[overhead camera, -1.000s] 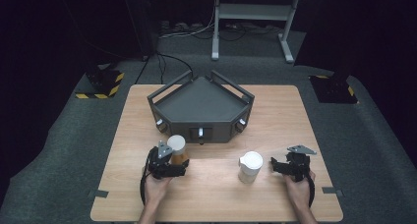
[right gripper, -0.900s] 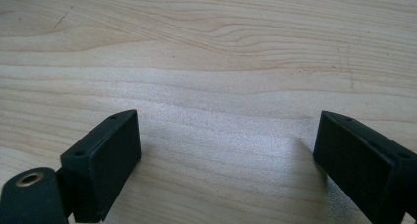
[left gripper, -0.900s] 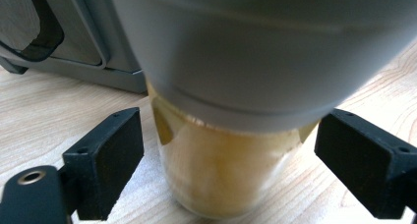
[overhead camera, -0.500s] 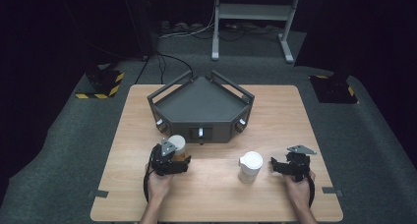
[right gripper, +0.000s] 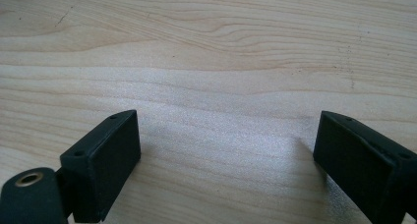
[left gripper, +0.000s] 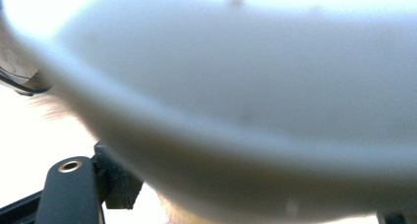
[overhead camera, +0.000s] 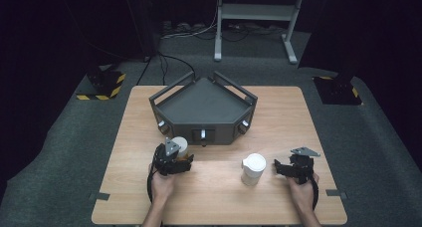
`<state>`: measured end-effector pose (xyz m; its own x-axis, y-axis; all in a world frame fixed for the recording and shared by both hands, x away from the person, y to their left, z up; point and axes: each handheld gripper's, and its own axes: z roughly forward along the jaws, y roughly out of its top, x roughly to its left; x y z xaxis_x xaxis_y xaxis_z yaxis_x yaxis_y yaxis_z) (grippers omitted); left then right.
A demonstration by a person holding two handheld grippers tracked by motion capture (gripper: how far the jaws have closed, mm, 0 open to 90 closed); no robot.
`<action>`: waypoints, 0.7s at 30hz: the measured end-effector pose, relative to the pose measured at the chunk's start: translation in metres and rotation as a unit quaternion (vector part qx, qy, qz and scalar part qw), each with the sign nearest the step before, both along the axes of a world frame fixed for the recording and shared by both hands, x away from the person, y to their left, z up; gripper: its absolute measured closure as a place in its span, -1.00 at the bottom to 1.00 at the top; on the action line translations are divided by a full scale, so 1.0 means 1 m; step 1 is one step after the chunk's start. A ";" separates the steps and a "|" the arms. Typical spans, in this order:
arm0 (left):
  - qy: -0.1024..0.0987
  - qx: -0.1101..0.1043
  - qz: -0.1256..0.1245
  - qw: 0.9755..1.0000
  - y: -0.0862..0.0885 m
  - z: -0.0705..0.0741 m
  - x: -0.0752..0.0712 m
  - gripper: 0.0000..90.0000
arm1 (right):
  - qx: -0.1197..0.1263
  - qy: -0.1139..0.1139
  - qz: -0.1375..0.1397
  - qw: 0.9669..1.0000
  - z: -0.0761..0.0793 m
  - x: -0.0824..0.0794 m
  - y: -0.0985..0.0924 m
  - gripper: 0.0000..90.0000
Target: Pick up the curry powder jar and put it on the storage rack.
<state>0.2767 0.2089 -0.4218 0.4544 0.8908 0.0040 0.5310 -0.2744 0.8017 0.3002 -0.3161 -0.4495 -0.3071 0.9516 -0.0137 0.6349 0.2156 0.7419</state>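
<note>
Left claw [overhead camera: 185,161] closing around white cup [overhead camera: 179,148]; contact unclear.

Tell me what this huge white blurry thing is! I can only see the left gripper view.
Observer: It's a white cup, seen from very close. In the high view it sits between the jaws of the left gripper, which have just been closing. Whether the pads press on it I cannot tell.
Operator: Is there another cup?
Observer: Yes, a lidded cup stands upright on the table, to the right of yours.
Operator: What is the other hand doing?
Observer: The right gripper is just right of the lidded cup, its jaws open with nothing but bare wood between them.
Operator: What's behind my cup?
Observer: A dark angular tray, in the middle of the table.
</note>
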 end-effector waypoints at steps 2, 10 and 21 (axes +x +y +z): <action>0.000 0.001 0.000 1.000 -0.001 0.000 0.001 -0.44 | 0.000 0.000 0.000 1.000 0.000 0.000 0.000 -0.79; -0.001 0.007 0.002 1.000 -0.003 0.001 0.001 -0.36 | 0.000 0.000 0.000 1.000 0.000 0.000 0.000 -0.79; 0.002 0.006 0.002 1.000 -0.003 0.003 0.003 -0.31 | 0.000 0.000 0.000 1.000 0.000 0.000 0.000 -0.79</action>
<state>0.2794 0.2062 -0.4190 0.4504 0.8927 0.0130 0.5359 -0.2820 0.7958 0.3002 -0.3161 -0.4495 -0.3070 0.9516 -0.0138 0.6349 0.2156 0.7419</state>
